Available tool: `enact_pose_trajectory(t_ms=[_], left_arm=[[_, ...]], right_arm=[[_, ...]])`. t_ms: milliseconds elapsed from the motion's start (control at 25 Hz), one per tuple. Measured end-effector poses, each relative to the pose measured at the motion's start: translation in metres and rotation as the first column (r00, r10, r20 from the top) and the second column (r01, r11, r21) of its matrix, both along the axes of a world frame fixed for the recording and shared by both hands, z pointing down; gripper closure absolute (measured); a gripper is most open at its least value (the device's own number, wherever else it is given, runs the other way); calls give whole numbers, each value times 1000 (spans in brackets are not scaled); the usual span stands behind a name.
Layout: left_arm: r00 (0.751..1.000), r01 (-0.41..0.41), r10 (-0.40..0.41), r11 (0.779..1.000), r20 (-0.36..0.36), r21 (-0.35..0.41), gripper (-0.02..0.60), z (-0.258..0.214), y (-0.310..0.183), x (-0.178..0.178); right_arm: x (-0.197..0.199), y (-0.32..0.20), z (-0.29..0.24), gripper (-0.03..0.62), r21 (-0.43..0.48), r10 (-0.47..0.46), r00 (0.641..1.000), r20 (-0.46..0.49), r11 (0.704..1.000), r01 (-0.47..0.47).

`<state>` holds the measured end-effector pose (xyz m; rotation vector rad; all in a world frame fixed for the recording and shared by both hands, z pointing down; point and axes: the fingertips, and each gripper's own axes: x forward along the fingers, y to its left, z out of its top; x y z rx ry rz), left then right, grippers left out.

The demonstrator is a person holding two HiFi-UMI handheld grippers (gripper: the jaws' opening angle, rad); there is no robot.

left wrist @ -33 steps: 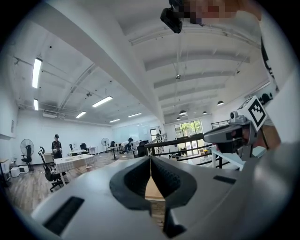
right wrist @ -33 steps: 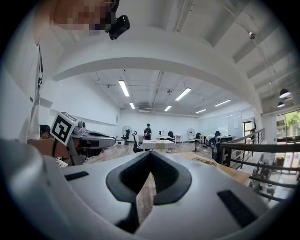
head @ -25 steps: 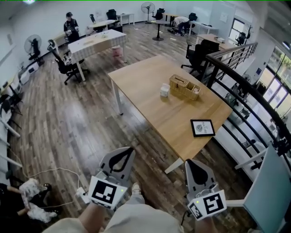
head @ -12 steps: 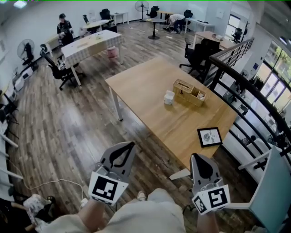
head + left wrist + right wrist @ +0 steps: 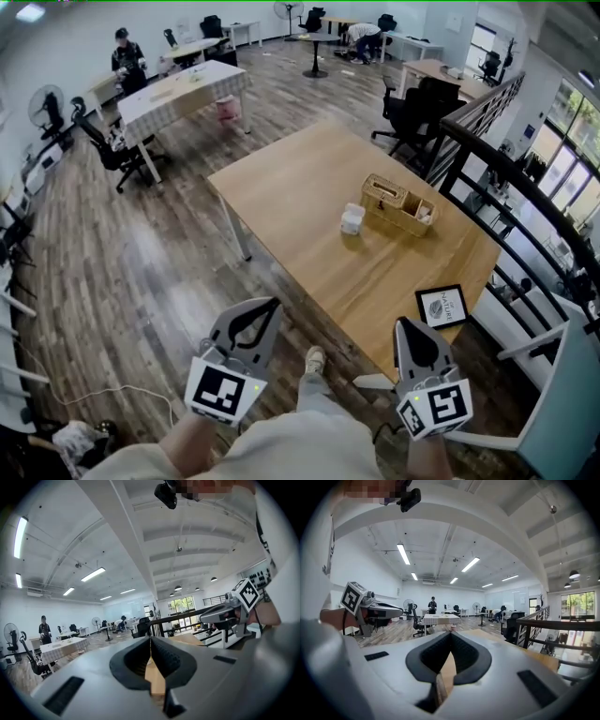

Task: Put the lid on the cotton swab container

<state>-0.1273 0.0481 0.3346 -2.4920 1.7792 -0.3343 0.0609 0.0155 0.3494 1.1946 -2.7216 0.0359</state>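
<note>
nearest the body, the left gripper and right gripper hung low over the wooden floor, each with its jaws pressed together on nothing. farther off, the cotton swab container sat on the table just beside a wicker basket, well apart from both grippers. its lid was too small to make out. the task looked unstarted, with approach, pickup and capping all left to do.

We see open floor ahead of our left tool and right tool, up to the table. Its 9 o'clock half is bare. The basket and the white container just beside it crowd 3 o'clock. The railing walls that side, and a framed card lies at 5.
</note>
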Motion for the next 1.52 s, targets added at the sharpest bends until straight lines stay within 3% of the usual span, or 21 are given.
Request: enact_pose_trajectory(t_ms=[720,1240,1520], left_arm=[[997,-43,50,992,56,-122,557,37,-288,-20],[983,-122,147,972,114,-200,557,67,-379,-11],[959,-235,267,938,100,-254,557,98,-429,-16]], right_arm=[[-29,-276,30,569,-86,19,999,-43,996,-23],[-26,-366,68,569,-186,103,994,-42,977,-109],[-42,-411,106,569,-268,175,981,-85,944,-192]])
